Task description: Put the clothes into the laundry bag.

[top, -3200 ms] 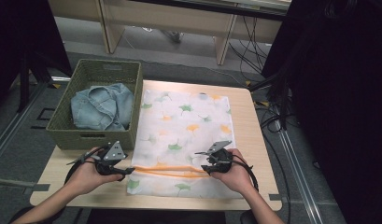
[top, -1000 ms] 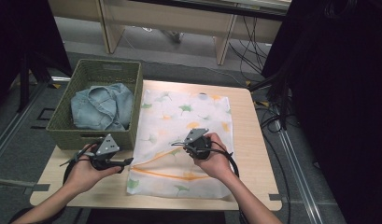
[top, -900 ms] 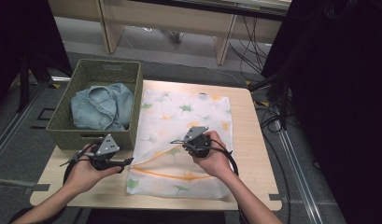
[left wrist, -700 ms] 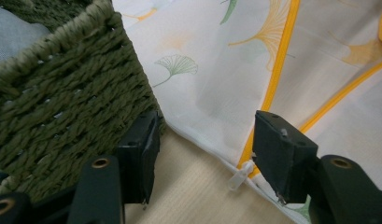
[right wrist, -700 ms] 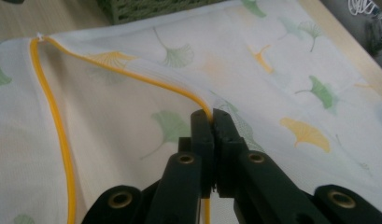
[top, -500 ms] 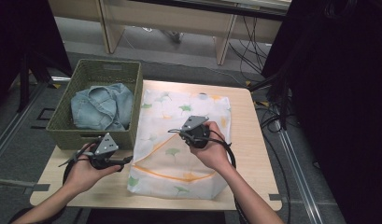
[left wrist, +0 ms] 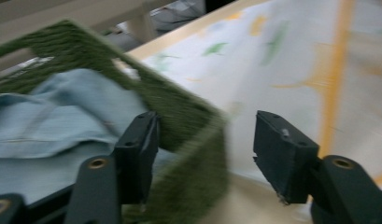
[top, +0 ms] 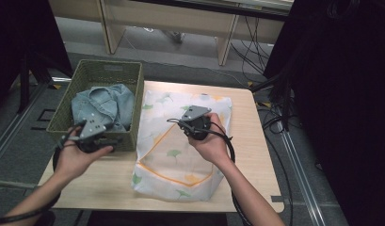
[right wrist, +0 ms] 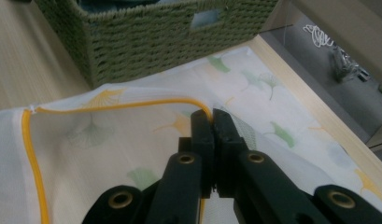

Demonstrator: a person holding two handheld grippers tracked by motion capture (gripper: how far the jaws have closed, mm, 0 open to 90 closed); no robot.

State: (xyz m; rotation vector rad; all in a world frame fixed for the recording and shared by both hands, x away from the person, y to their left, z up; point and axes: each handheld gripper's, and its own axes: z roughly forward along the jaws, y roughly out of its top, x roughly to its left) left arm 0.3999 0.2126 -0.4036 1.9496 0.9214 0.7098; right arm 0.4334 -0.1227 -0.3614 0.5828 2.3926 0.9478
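A white cloth [top: 180, 160] printed with green and yellow leaves lies on the wooden table [top: 249, 141], its near half raised in a fold. My right gripper [top: 177, 122] is shut on the cloth's orange edge [right wrist: 132, 103] and holds it above the cloth's middle; in the right gripper view its jaws [right wrist: 212, 119] pinch that edge. My left gripper [top: 114, 140] hovers at the near right corner of the green woven basket [top: 105, 68]. Its jaws [left wrist: 202, 140] stand apart, have just been opening, and hold nothing; the basket corner [left wrist: 188, 116] lies beyond them.
A blue denim garment [top: 103, 101] fills the basket, also seen in the left gripper view [left wrist: 48, 116]. The basket wall [right wrist: 151, 32] stands close beside the cloth. Bare table lies right of the cloth and in front of the basket. Cables hang off the table's right side.
The right gripper has carried the orange edge up and away from the near table edge, folding the cloth. The left gripper has left the cloth's left edge and risen toward the basket.
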